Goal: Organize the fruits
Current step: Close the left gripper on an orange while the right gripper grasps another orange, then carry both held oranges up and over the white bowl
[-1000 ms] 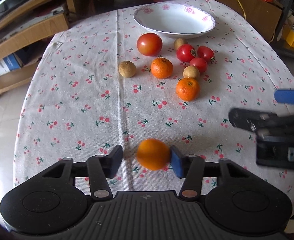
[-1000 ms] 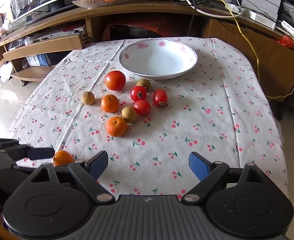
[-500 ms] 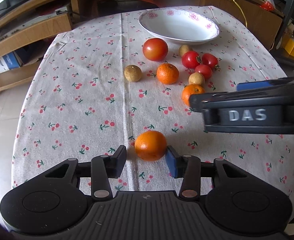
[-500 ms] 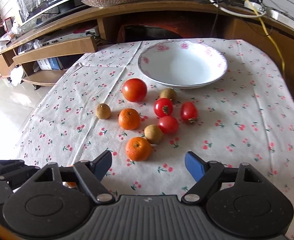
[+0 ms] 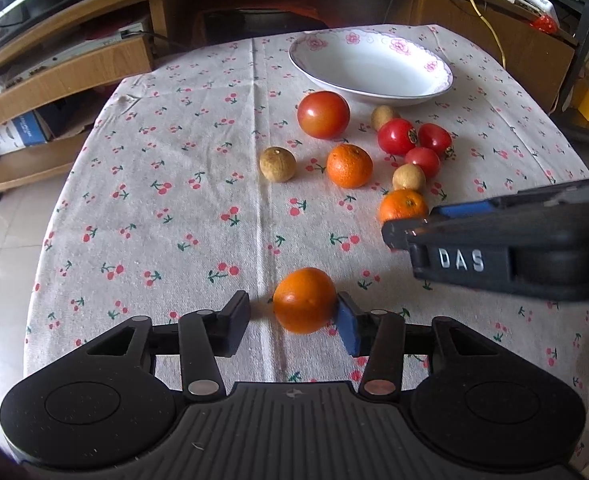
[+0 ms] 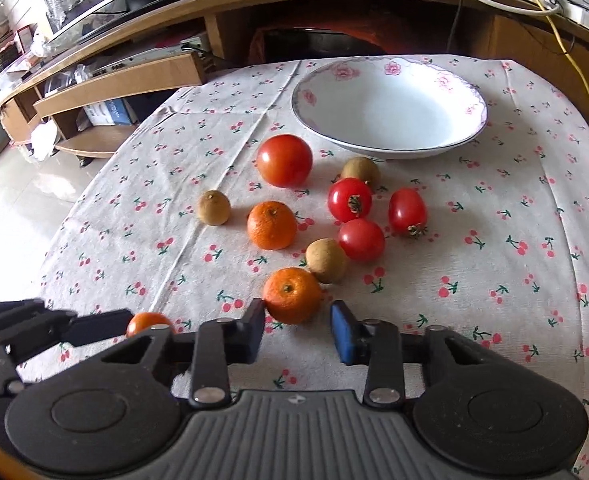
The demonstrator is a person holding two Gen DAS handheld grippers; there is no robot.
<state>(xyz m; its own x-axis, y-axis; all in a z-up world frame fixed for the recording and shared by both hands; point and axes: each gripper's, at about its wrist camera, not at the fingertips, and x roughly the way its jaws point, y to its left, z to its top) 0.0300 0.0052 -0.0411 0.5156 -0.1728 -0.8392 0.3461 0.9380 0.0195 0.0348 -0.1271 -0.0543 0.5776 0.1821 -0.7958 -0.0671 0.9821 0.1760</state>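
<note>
Left gripper: jaws wide; loose orange touched its blue pad.
Right gripper: jaws wide, nearest orange just ahead at lower centre.
Bowl: upper right, beyond.

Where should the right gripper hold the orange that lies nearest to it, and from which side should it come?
Grip the nearest orange across its widest middle, coming straight forward from the near table edge with the right gripper. It is round with its stem facing up, so left and right flanks suit the pads. A longan touches or nearly touches its far right, so stay low and shallow, probably.
</note>
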